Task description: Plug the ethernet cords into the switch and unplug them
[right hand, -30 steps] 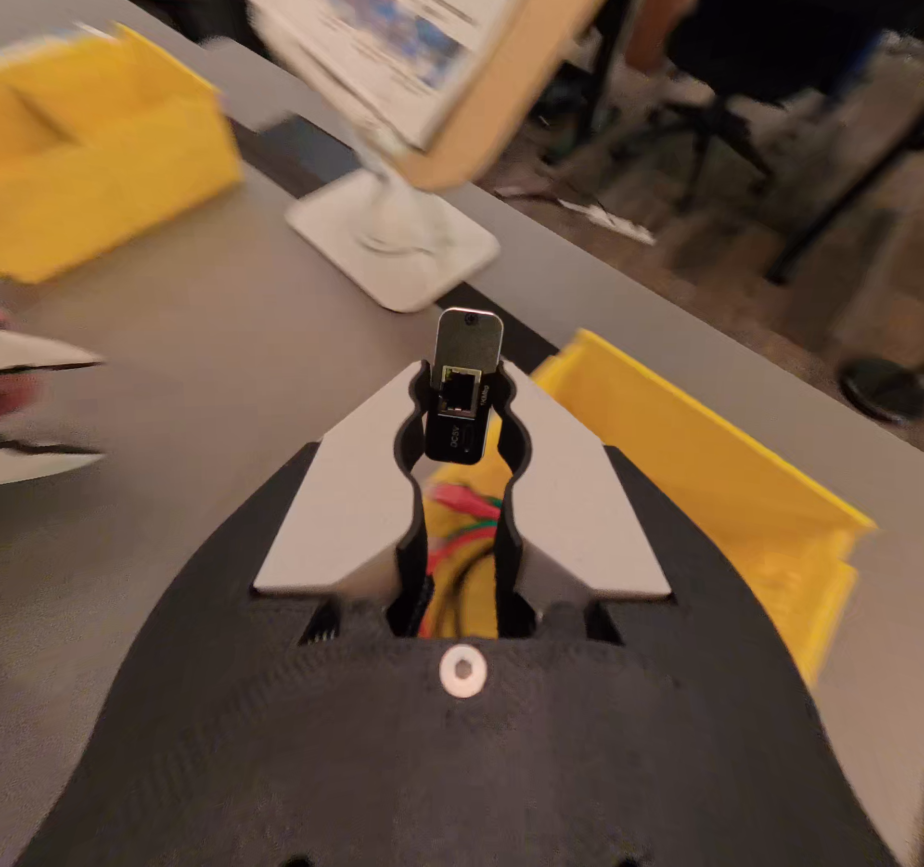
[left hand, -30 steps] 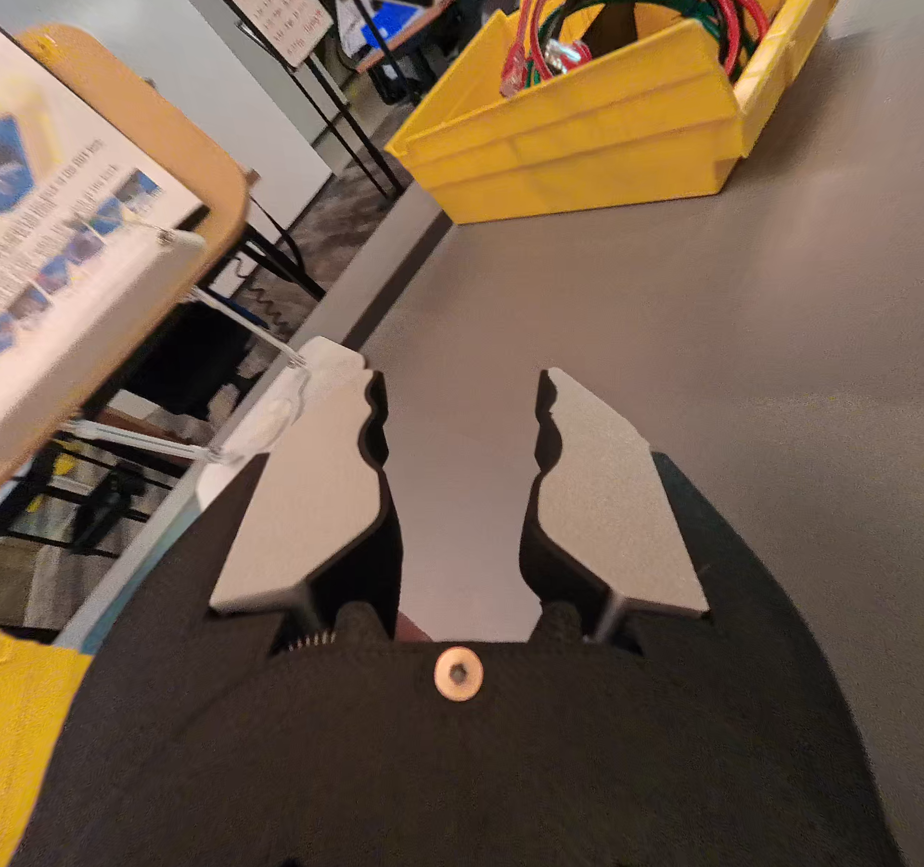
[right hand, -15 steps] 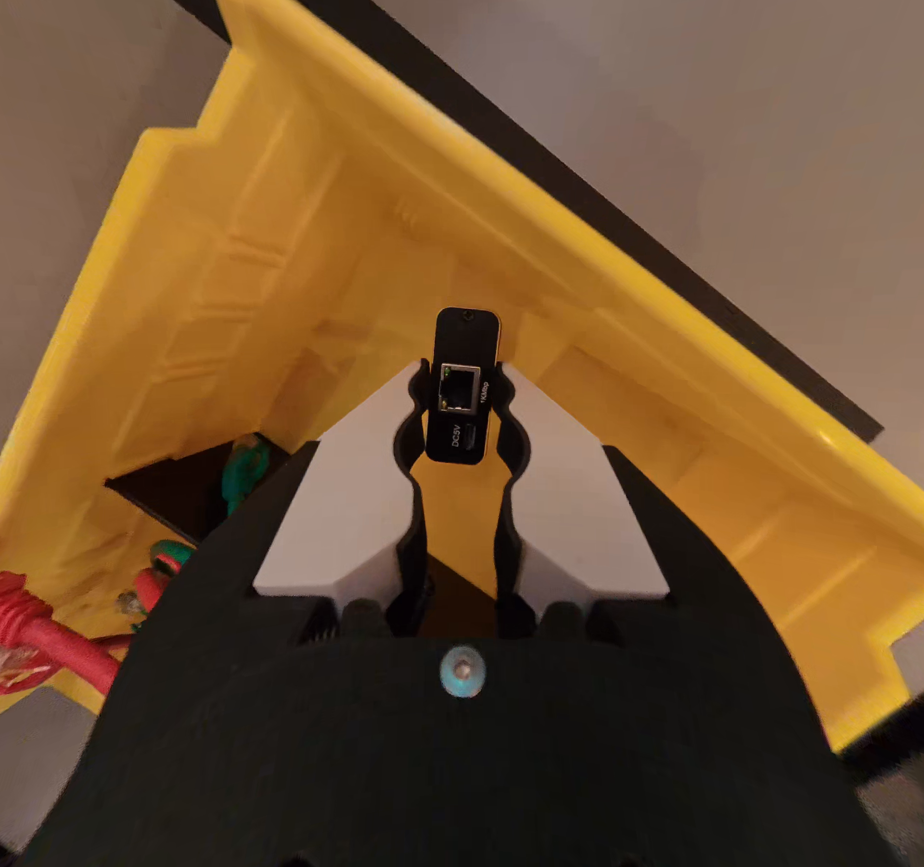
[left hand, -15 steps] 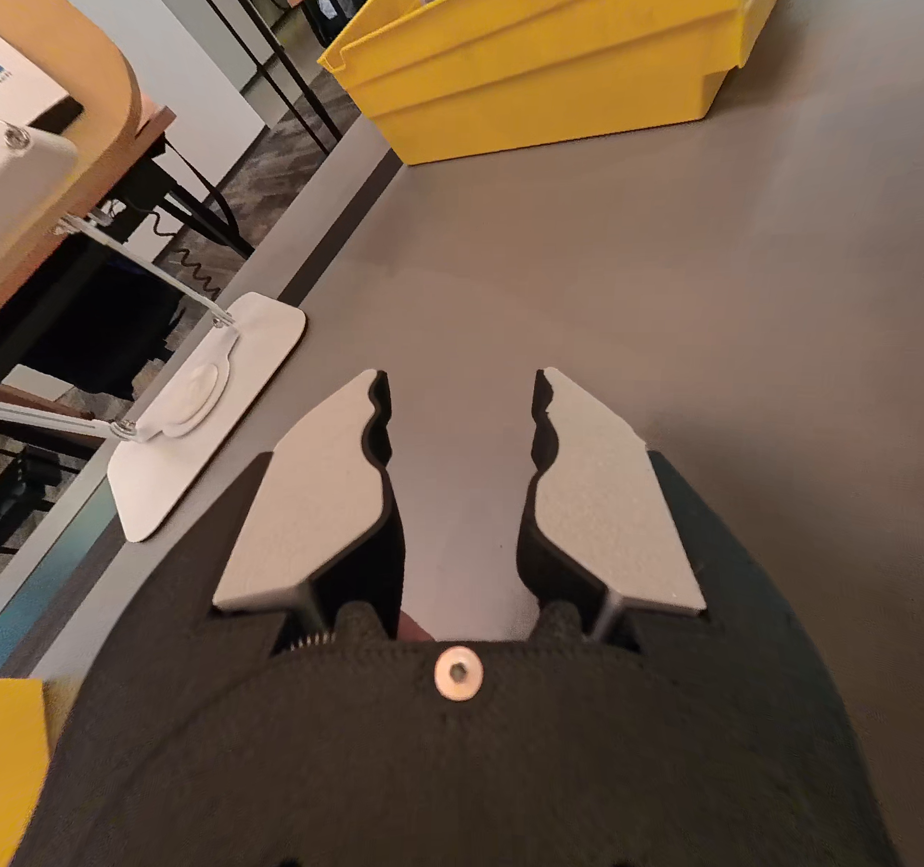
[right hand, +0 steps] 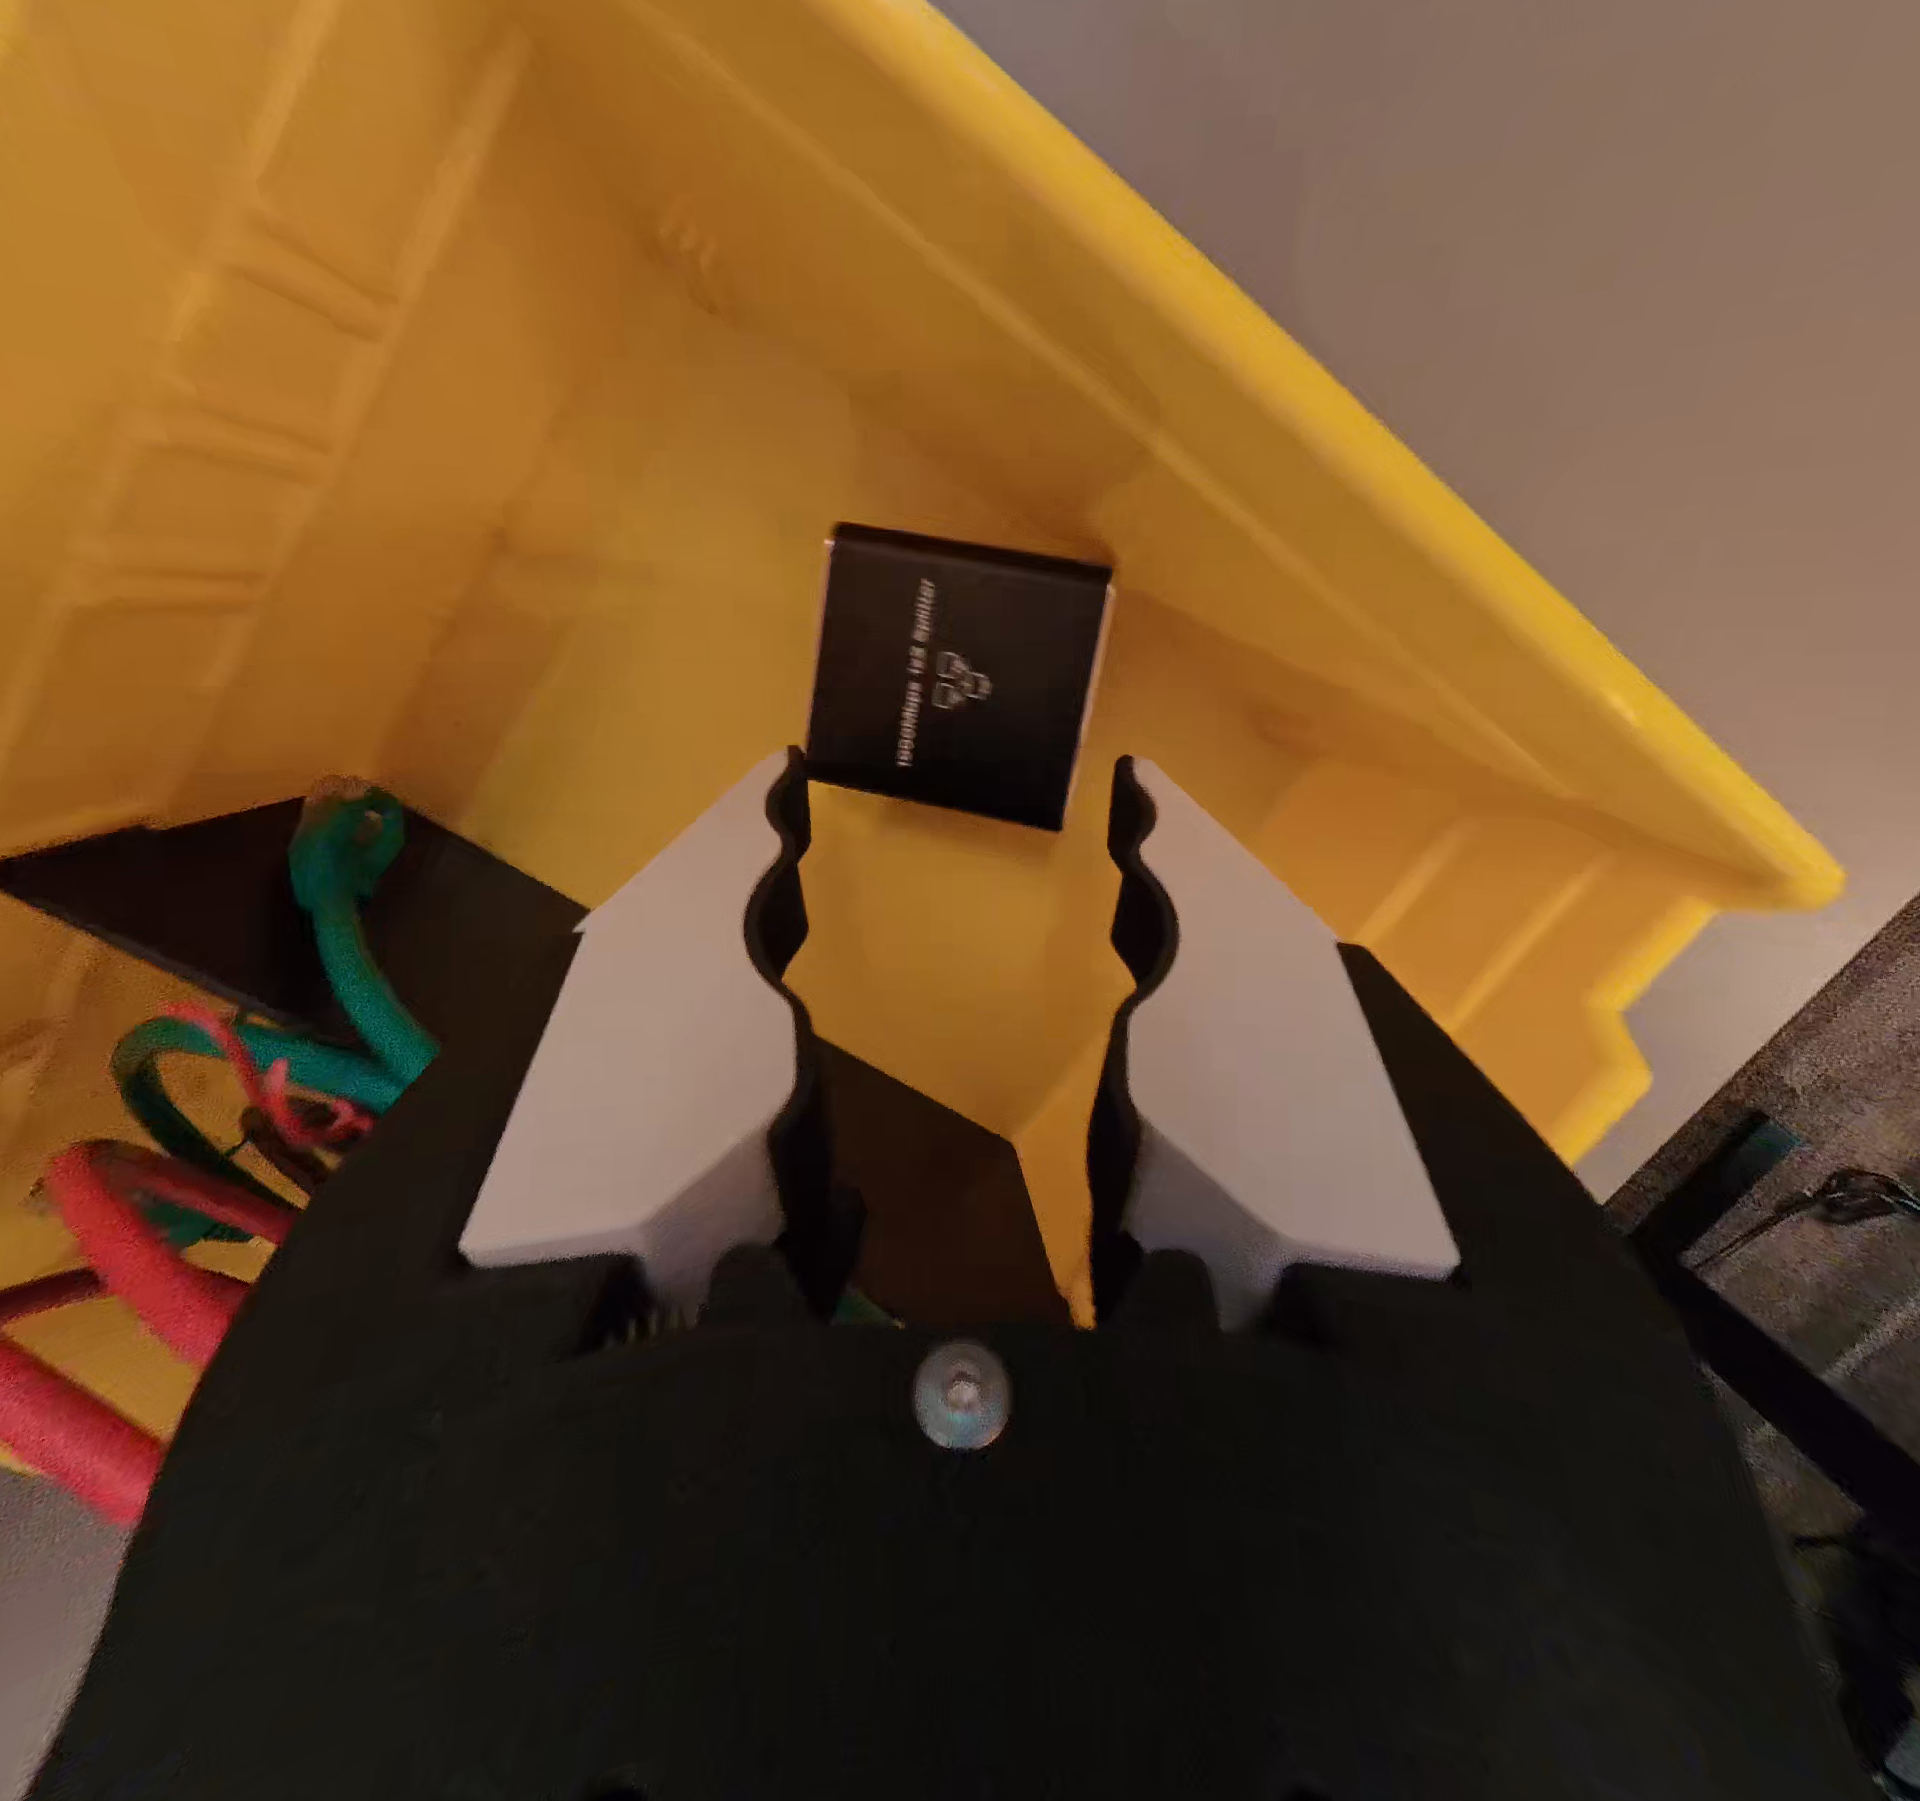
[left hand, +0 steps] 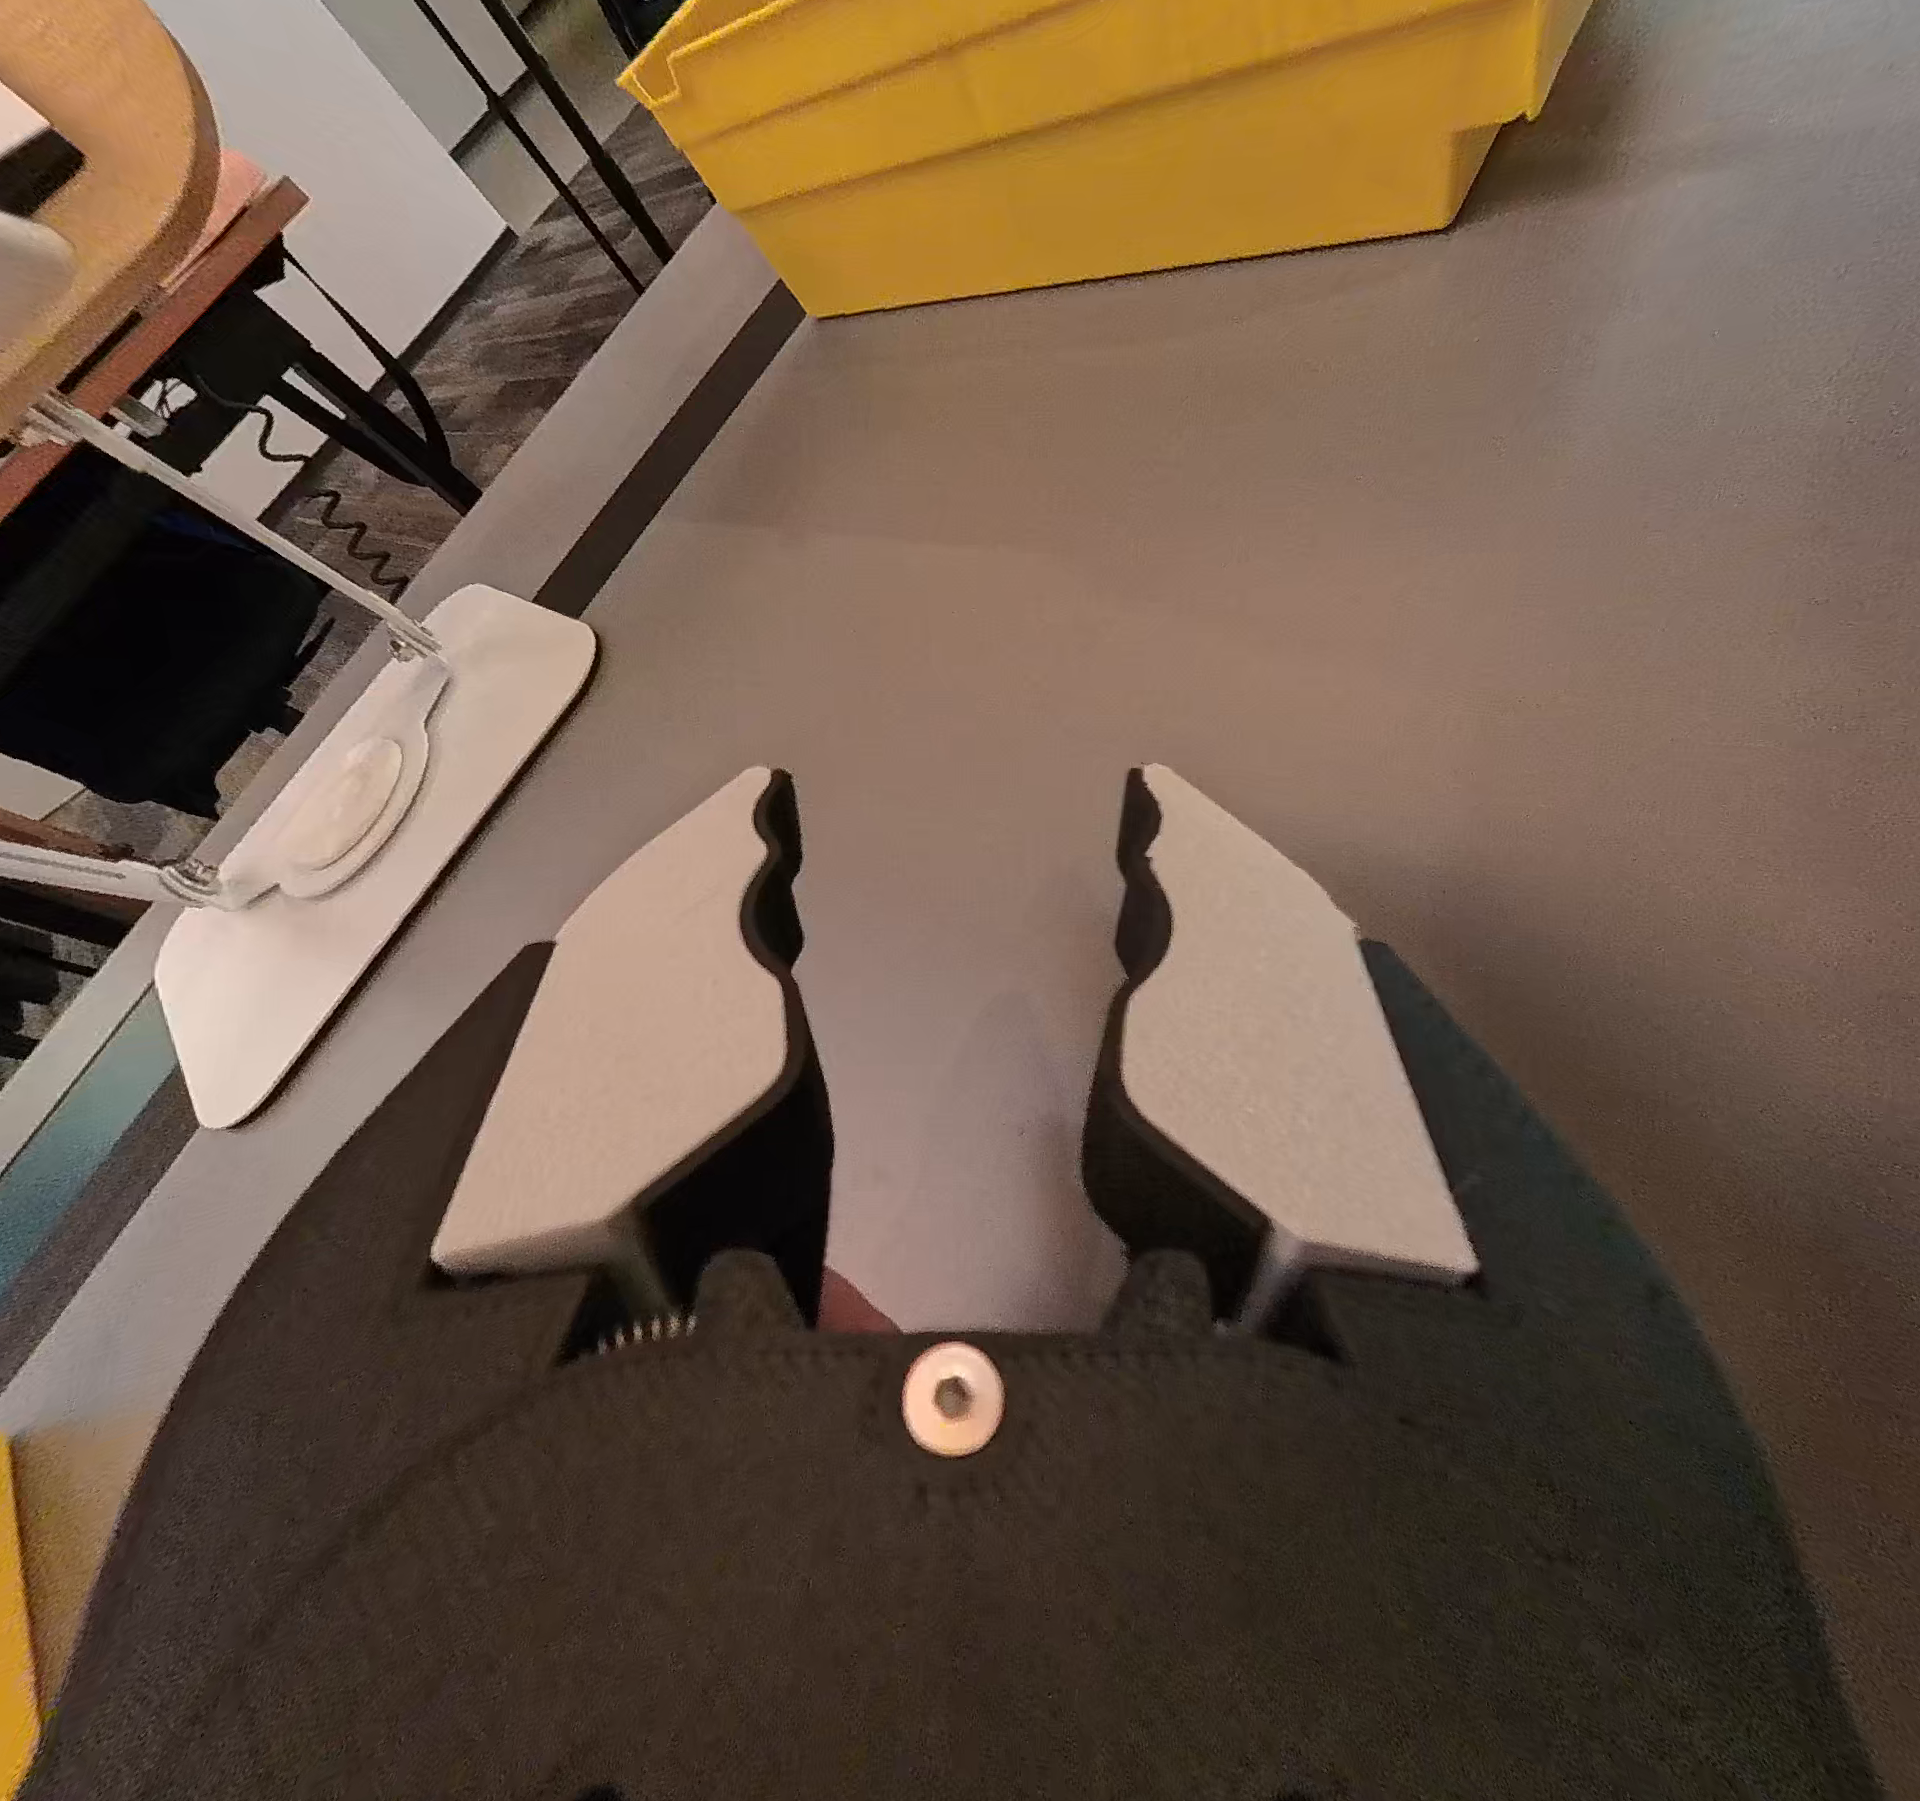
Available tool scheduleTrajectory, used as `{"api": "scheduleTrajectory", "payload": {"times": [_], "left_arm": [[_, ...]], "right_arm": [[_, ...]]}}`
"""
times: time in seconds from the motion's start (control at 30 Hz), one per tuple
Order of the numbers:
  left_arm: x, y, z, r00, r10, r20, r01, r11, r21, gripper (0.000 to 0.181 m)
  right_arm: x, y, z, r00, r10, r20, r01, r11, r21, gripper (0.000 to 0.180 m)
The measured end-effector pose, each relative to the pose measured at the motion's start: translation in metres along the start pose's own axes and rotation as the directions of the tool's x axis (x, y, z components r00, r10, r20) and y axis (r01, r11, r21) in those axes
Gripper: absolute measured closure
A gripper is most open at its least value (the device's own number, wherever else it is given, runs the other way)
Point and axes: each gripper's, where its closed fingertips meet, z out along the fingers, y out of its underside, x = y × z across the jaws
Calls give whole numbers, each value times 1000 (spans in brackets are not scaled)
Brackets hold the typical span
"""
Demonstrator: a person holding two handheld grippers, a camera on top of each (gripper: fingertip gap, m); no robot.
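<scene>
In the right wrist view, the small black switch [right hand: 961,676] lies flat on the floor of a yellow bin [right hand: 1195,317], just beyond my fingertips. My right gripper [right hand: 958,795] is open and empty above the bin, apart from the switch. A green ethernet cord [right hand: 353,930] and a red ethernet cord [right hand: 125,1263] lie coiled in the bin at the lower left, beyond a dark divider. In the left wrist view, my left gripper [left hand: 958,806] is open and empty, low over the grey table [left hand: 1351,608].
Another yellow bin [left hand: 1122,120] stands on the table ahead of the left gripper. A white stand base [left hand: 343,878] with a thin metal arm sits at the table's left edge. The floor and other desks lie beyond that edge. The left gripper's tips are roughly 40 cm from the right gripper's.
My right gripper has opened and let go of the switch, which now lies flat in the yellow bin. My left gripper has stayed open and shifted slightly over the table.
</scene>
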Motion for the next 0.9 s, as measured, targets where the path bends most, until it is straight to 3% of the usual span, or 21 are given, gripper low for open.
{"api": "scheduleTrajectory", "payload": {"times": [0.03, 0.2, 0.33, 0.47, 0.57, 0.73, 0.9], "left_arm": [[0, 0, 1, 1000, -7, -4, 7, 1000, -2, 119], [-11, -1, -5, 1000, 4, 29, -4, 1000, -10, 108], [-52, 1, -27, 993, 7, 120, -1, 999, -43, 100], [-143, 1, -88, 941, -65, 331, 82, 996, -39, 96], [-205, 13, -147, 869, -165, 467, 191, 982, -9, 95], [-263, 94, -234, 729, -217, 649, 364, 926, -99, 86], [-274, 188, -303, 605, -253, 755, 540, 827, -155, 80]], "right_arm": [[0, -1, -4, 1000, -1, -3, 1, 1000, 12, 120], [14, -11, -50, 985, -14, -172, 42, 987, 157, 118], [18, 0, -102, 952, 28, -306, 73, 948, 311, 118], [17, 52, -137, 902, 117, -416, 79, 902, 424, 122], [13, 96, -139, 898, 180, -401, 26, 889, 458, 121], [7, 143, -116, 913, 171, -371, -8, 915, 403, 116], [-15, 148, -87, 961, 134, -241, -34, 925, 379, 115]]}}
